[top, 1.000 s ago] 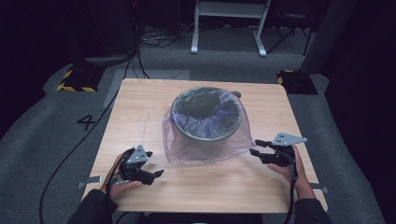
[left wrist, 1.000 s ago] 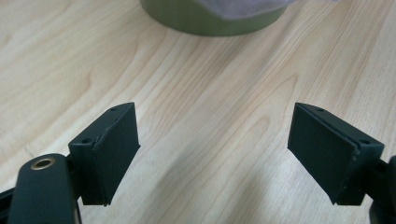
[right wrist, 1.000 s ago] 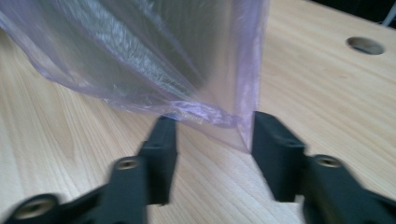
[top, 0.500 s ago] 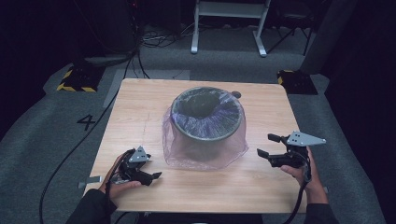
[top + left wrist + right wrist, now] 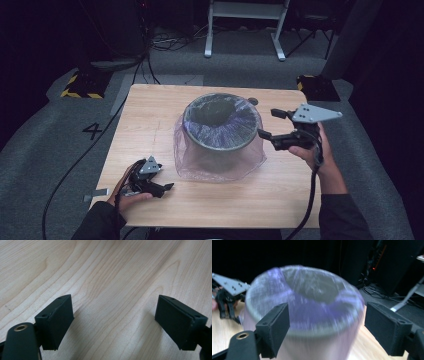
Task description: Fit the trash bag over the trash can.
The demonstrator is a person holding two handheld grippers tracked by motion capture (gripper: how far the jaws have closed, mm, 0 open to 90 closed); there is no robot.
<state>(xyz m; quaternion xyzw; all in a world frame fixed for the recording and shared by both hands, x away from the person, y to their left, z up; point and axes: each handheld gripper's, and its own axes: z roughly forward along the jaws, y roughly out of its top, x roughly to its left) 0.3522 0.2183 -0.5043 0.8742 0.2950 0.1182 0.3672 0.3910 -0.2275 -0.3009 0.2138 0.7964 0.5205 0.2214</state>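
Observation:
A grey round bin [image 5: 221, 127] stands in the middle of the wooden table [image 5: 150, 115], lined with a thin purple bag [image 5: 220, 167] that drapes over its rim and pools around its base. My right gripper [image 5: 267, 123] hovers just right of the rim, off the table. Its jaws have just been opening and stand wide, with nothing pinched. In the right gripper view the blurred bin [image 5: 307, 297] looms beyond the gripper [image 5: 327, 325]. My left gripper [image 5: 166, 189] rests on the table near the front left, open, with bare wood [image 5: 112, 270] between its pads [image 5: 57, 320].
A small dark round spot [image 5: 253, 101] sits on the table behind the bin. Grey carpet, cables and a white metal stand [image 5: 245, 25] surround the table. In the right gripper view the left gripper [image 5: 227, 297] shows across the table.
The right gripper let go of the bag's stretched edge low at the right, opened, and rose to rim height. The bag fell back against the bin. The left gripper stayed put.

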